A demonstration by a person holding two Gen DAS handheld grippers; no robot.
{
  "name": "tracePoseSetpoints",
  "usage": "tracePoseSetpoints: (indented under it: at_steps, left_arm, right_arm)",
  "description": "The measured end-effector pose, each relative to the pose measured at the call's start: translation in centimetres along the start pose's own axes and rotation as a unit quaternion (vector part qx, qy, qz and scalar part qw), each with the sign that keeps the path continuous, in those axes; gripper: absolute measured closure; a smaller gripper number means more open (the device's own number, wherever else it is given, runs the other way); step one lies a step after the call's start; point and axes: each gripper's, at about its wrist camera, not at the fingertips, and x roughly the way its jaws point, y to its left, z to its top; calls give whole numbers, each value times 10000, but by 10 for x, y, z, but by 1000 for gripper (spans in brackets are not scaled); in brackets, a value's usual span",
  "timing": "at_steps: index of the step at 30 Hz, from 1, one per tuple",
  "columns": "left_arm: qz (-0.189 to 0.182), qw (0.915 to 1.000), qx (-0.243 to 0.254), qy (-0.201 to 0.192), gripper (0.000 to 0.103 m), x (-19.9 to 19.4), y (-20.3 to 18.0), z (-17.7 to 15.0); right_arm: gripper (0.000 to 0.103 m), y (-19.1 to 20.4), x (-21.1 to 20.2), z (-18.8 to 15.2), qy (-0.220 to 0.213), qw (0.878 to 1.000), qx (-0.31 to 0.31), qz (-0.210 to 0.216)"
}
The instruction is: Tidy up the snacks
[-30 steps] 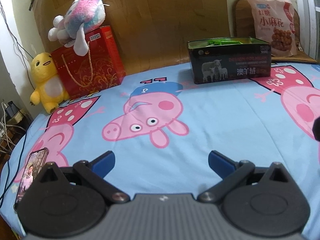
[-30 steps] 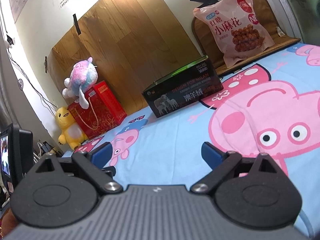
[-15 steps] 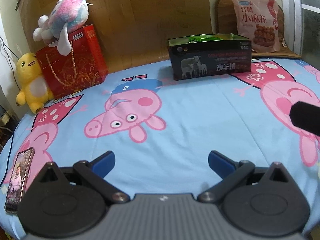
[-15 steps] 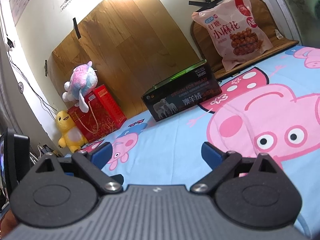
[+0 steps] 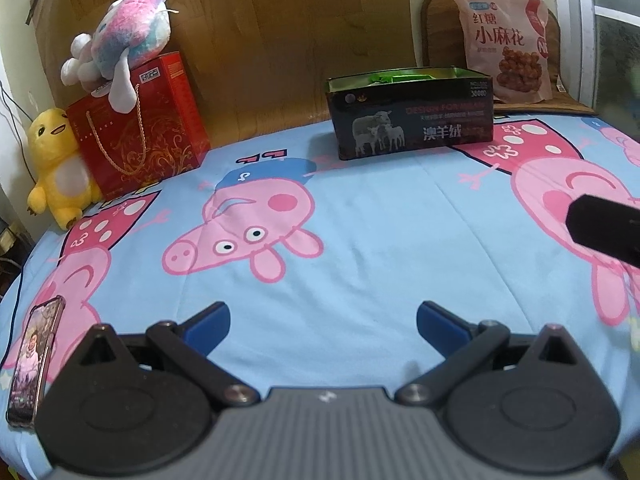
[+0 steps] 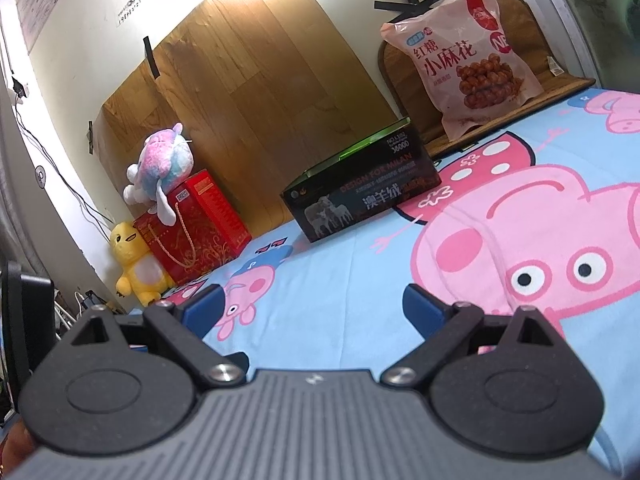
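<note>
A black open box (image 5: 412, 116) with a sheep picture stands at the far side of the blue cartoon-pig cloth (image 5: 360, 240); green packets show inside it. It also shows in the right wrist view (image 6: 360, 196). A large pink snack bag (image 5: 506, 40) leans upright behind it, also in the right wrist view (image 6: 464, 56). My left gripper (image 5: 322, 320) is open and empty, low over the near cloth. My right gripper (image 6: 312, 304) is open and empty; part of it shows at the right edge of the left wrist view (image 5: 604, 228).
A red gift bag (image 5: 140, 128) with a pink-blue plush (image 5: 120, 52) on top stands at the far left, a yellow duck plush (image 5: 56, 160) beside it. A phone (image 5: 34, 360) lies on the cloth at the near left edge. Wood panels back the bed.
Both views shifted slightly; the left gripper has drawn back and turned a little. The right gripper's tip has come into the left view's right edge. Both stay open.
</note>
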Motion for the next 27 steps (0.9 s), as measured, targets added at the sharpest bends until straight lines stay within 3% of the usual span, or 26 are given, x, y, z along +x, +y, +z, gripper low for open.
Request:
tracePoseSetpoints:
  at_steps: [12, 27]
  left_arm:
    - [-11, 9993, 36, 372, 0, 5, -2, -4]
    - [40, 9986, 119, 520, 0, 6, 0, -7]
  right_arm:
    - [6, -1, 1, -2, 45, 10000, 23, 3]
    - [6, -5, 4, -2, 85, 9999, 66, 9]
